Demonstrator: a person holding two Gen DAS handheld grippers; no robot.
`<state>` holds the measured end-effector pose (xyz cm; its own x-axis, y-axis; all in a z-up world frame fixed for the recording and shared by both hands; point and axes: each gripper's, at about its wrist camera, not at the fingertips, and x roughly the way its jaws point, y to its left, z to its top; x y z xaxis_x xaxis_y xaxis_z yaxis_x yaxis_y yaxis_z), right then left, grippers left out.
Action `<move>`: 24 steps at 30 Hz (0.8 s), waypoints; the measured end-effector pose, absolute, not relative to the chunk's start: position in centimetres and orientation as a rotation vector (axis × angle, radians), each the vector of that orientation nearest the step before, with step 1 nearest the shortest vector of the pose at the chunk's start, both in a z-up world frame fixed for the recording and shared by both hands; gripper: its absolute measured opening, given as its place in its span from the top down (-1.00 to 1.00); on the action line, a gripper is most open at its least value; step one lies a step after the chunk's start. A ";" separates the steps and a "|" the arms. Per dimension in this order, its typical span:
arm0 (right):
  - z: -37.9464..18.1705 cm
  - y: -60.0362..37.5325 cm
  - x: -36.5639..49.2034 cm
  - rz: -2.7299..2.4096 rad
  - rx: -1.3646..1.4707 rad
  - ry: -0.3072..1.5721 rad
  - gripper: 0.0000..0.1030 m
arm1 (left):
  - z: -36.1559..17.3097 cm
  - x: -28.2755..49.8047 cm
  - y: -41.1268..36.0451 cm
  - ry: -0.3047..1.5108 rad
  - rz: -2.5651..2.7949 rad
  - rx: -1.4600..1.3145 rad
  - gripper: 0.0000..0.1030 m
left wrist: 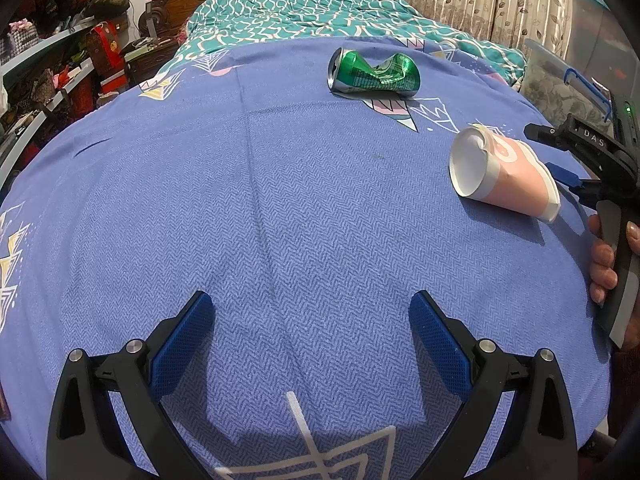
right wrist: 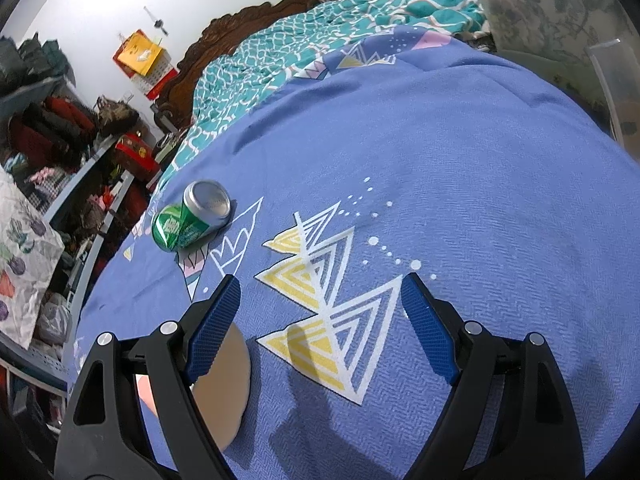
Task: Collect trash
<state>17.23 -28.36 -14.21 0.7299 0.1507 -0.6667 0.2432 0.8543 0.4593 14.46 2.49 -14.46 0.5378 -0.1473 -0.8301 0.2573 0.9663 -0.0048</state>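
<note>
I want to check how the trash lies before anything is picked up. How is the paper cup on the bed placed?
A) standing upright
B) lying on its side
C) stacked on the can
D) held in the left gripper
B: the cup lies on its side on the blue bedspread, apart from the can, and the left gripper is empty.

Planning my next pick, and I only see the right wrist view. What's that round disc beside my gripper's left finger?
Observer: That's the base of a pink cup, lying on its side.
Operator: Is it crushed?
Observer: Its rim is dented, and the mouth faces away from your right gripper.
Operator: And the other hand?
Observer: The left gripper is open and empty over the blanket.
</note>
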 end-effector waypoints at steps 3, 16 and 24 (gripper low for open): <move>-14.3 -28.1 17.4 -0.039 0.539 0.775 -0.45 | -14.5 14.5 2.5 0.974 -0.242 0.123 -0.84; -14.2 -24.3 17.6 0.072 0.362 0.848 -0.06 | -14.0 14.7 3.3 0.971 -0.276 0.071 -0.84; -13.9 -17.9 15.6 0.344 0.177 0.879 0.00 | -13.8 14.8 4.2 0.965 -0.309 0.011 -0.83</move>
<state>15.64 -17.89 -13.95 0.5876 0.3659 -0.7217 -0.2217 0.9306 0.2913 14.82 4.17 -13.75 0.5292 -0.2537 -0.8097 0.2631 0.9563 -0.1277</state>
